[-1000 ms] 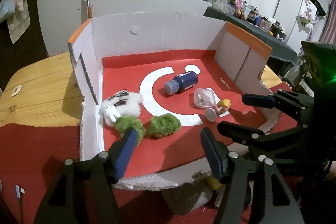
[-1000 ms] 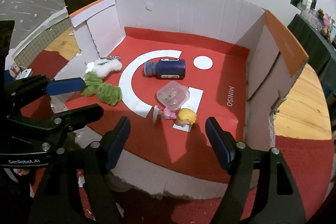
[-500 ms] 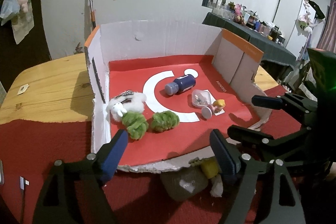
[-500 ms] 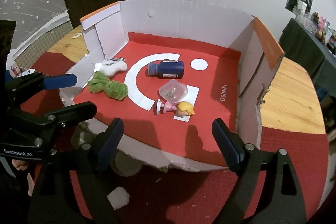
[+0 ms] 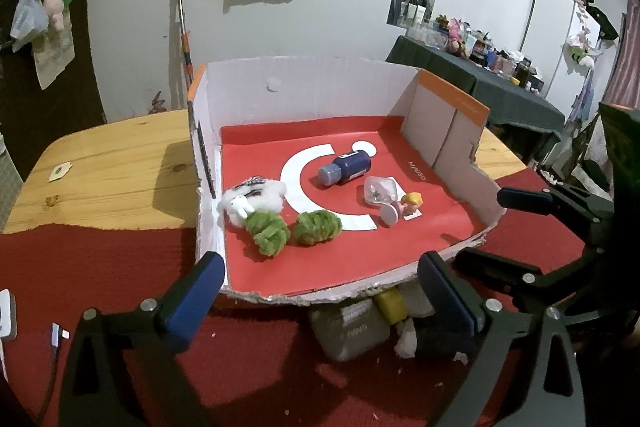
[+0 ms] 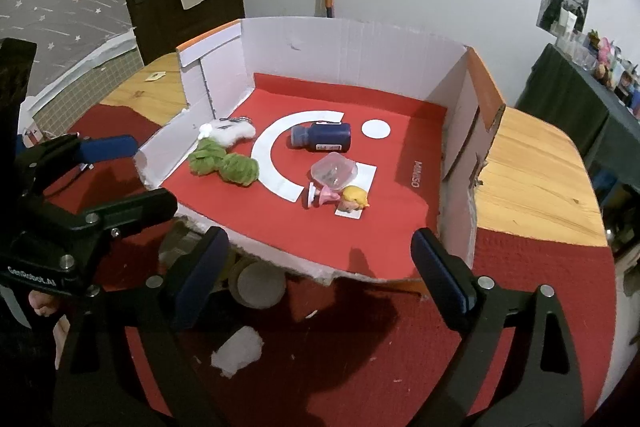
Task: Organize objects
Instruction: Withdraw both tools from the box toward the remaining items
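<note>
- Now, your left hand-held gripper [image 5: 316, 293] is spreading its jaws with nothing between them, poised at the torn front edge of the cardboard box [image 5: 304, 95].
- Your right hand-held gripper [image 6: 320, 277] is likewise widening and empty (its blue pads flank bare red cloth).
- Inside the box, on the red liner, the dark blue bottle [image 5: 347, 167] lies on its side across the white arc.
- The clear plastic case [image 5: 380, 190] sits just beside it, touching the blond-haired figurine [image 5: 404, 207], which lies tipped over.
- Two green fuzzy balls [image 5: 294, 229] rest near the left wall, next to the white plush keychain [image 5: 250, 198].
- The box sits on the wooden table [image 5: 112, 163], partly over a red mat [image 5: 100, 267].
</note>
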### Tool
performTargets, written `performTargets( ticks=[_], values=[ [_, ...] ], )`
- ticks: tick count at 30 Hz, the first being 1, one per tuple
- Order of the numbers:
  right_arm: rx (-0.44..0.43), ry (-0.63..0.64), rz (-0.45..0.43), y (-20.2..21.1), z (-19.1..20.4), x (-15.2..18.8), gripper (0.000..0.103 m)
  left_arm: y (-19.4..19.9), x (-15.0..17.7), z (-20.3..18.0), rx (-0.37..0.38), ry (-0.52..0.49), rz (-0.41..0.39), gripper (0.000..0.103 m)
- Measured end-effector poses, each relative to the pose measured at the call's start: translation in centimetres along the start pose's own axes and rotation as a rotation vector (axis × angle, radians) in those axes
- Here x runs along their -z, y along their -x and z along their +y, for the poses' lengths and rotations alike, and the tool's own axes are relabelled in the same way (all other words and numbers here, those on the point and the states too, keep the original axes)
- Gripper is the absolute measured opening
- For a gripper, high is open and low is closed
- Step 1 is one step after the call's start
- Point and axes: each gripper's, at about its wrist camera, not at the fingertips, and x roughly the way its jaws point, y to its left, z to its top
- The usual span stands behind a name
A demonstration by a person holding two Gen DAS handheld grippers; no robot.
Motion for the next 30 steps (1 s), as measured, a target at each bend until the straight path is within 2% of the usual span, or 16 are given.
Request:
performTargets(
  ticks=[18, 30],
  values=[
    [-0.012, 0.015, -0.010, 1.9, 1.5, 2.0, 0.097, 1.7, 1.8, -0.6, -0.009, -0.022, -0.002, 0.102],
    [-0.034, 0.020, 0.034, 1.0, 2.5, 4.0, 0.097, 1.4, 3.6, -0.5, -0.018, -0.018, 0.030, 0.103]
  ],
)
